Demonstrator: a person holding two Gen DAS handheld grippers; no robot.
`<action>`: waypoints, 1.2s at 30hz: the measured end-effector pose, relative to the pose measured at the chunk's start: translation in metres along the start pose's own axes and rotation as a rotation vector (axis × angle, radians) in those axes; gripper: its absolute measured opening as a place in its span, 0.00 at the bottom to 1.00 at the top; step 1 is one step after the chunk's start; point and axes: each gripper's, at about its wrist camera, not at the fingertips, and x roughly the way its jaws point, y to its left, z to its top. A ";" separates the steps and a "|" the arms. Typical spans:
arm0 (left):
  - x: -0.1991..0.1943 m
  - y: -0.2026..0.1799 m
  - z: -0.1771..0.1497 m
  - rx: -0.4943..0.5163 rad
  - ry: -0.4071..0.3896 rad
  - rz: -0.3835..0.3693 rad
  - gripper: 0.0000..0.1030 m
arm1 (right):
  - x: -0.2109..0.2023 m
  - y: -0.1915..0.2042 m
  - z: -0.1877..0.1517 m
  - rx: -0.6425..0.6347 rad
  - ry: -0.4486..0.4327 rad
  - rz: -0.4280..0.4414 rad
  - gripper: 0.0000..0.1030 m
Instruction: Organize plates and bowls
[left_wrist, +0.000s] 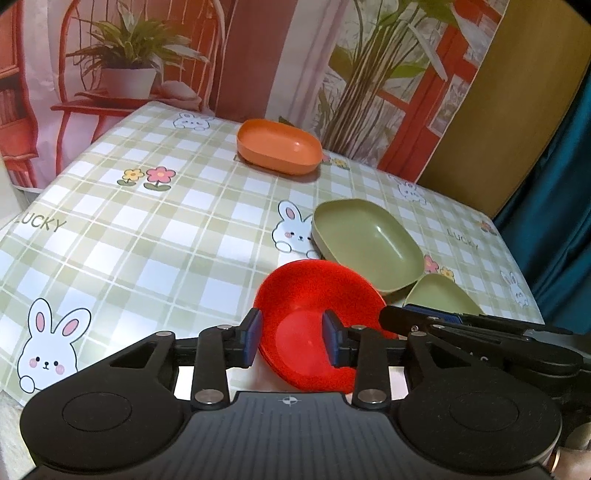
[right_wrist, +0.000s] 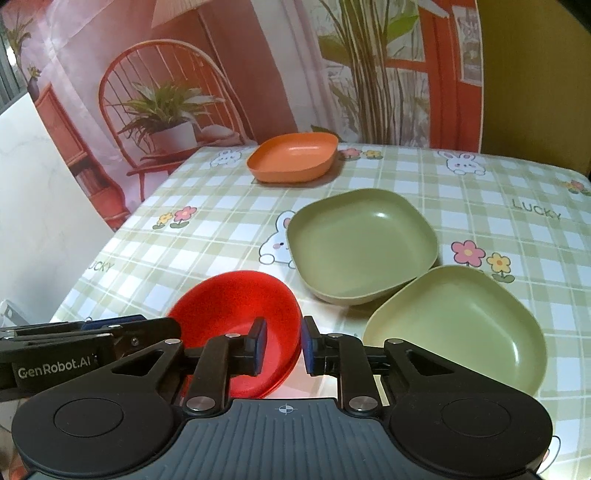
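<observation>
Nearby, glossy red round bowl (left_wrist: 314, 317), left hand-held gripper (left_wrist: 291, 338) slightly parted astride its rim, right hand-held gripper (right_wrist: 284, 343) narrowly parted

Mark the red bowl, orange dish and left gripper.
red bowl (right_wrist: 236, 295), right wrist view, inner wall.
orange dish (left_wrist: 277, 142), left wrist view, inner floor.
left gripper (left_wrist: 291, 338), left wrist view, midway between fingertips.

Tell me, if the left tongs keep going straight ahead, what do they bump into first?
Probably the red bowl. The left tongs already straddle its near rim, with the pads apart, so its inside lies right ahead.
</observation>
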 end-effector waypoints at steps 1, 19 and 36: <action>0.000 0.000 0.001 0.000 -0.005 0.001 0.36 | -0.001 0.000 0.001 -0.003 -0.004 -0.001 0.19; -0.028 -0.008 0.053 0.042 -0.181 -0.008 0.36 | -0.030 0.002 0.054 -0.081 -0.195 0.005 0.24; -0.027 0.019 0.112 0.069 -0.273 0.049 0.36 | -0.011 -0.022 0.092 -0.066 -0.234 -0.034 0.24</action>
